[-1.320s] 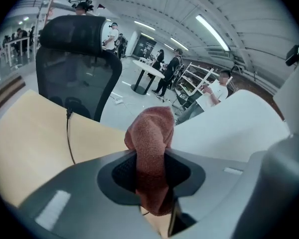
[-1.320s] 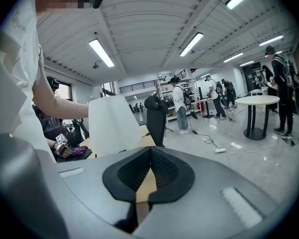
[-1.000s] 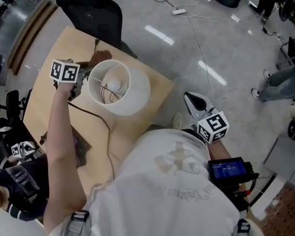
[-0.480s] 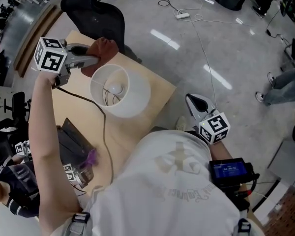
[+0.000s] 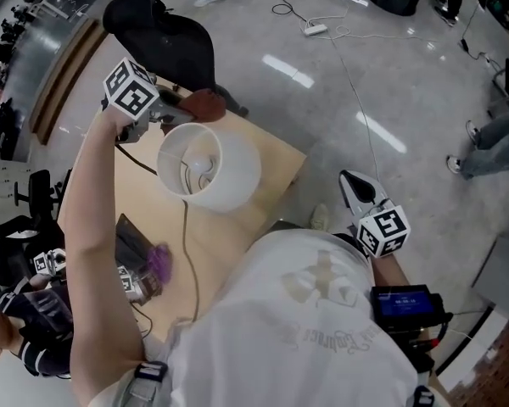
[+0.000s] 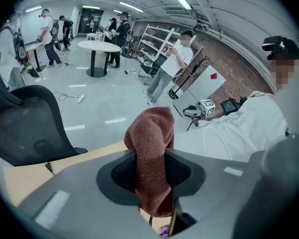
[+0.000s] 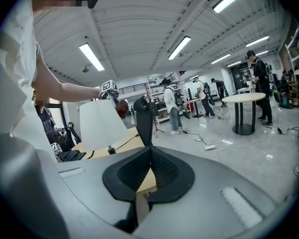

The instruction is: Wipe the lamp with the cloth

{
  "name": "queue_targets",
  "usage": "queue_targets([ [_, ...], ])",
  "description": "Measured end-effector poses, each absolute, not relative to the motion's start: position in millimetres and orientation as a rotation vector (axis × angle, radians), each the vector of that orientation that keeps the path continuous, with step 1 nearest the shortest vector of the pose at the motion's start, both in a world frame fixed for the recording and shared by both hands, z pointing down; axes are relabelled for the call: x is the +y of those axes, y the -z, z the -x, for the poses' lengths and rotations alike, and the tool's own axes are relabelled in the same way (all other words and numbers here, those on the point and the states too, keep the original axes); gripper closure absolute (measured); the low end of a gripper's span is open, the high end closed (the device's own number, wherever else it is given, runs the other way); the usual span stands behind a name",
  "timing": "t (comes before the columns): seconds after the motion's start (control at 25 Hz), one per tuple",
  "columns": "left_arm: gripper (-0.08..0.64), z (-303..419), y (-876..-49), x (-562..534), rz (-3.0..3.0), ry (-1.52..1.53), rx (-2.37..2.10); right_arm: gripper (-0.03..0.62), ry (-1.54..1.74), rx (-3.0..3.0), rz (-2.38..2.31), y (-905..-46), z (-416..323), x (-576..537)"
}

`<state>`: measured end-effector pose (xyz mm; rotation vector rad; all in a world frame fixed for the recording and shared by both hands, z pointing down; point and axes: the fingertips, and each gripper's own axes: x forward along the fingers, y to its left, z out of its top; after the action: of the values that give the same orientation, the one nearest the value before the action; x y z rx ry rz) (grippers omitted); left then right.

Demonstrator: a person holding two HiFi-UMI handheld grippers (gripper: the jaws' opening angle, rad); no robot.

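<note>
The lamp's white shade [image 5: 212, 164] stands on the wooden table [image 5: 271, 155]; I look down into it at the bulb. My left gripper [image 5: 182, 108] is raised at the shade's far left rim, pinching a reddish-brown cloth [image 5: 205, 104] that hangs just beyond the rim. In the left gripper view the cloth [image 6: 150, 153] fills the gap of that gripper [image 6: 150, 171], whose jaws are opening slightly. My right gripper [image 5: 360, 189] hangs off the table's right side, over the floor, shut with nothing in it [image 7: 148, 176]. From there the shade [image 7: 100, 123] shows at left.
A black office chair [image 5: 165, 41] stands behind the table's far corner. A dark case with a purple item [image 5: 144, 261] lies near the table's left side, and the lamp's cable [image 5: 187, 253] runs toward me. Another person sits at lower left. A power strip [image 5: 314, 29] lies on the floor.
My left gripper has risen with the cloth and swung from the shade's left side round to its far rim. The right gripper has drifted slightly.
</note>
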<state>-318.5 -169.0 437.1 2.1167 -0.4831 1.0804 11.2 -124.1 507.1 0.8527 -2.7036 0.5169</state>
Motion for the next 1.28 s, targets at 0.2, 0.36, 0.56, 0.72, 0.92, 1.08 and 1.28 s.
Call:
queue_targets([
  [0.2,0.436,305,-483,-181,-2.062,-1.092,-0.407,0.578,-0.544,-2.660,-0.945,-512,-43,-127],
  [0.36,0.434,291,-509,-189,-2.071,-1.086,-0.360,0.578,-0.567,-2.619,-1.010,-513,-65,-128],
  [0.56,0.433,287,-519,-194,-2.107,-1.135,-0.353,0.578,-0.572,-2.606,-1.038,-510,-71,-131],
  [0.72,0.430,281,-511,-207,-2.180,-1.138,-0.429,0.578,-0.570,-2.621,-1.016,-515,-72,-140],
  [0.92,0.430,268,-464,-225,-2.305,-1.129,-0.491,0.578,-0.572,-2.652,-0.955,-529,-69,-162],
  [1.08,0.435,261,-407,-210,-2.376,-1.178,-0.419,0.578,-0.566,-2.685,-0.909,-521,-53,-161],
  [1.28,0.436,244,-368,-190,-2.432,-1.288,-0.237,0.578,-0.576,-2.700,-0.890,-523,-50,-158],
])
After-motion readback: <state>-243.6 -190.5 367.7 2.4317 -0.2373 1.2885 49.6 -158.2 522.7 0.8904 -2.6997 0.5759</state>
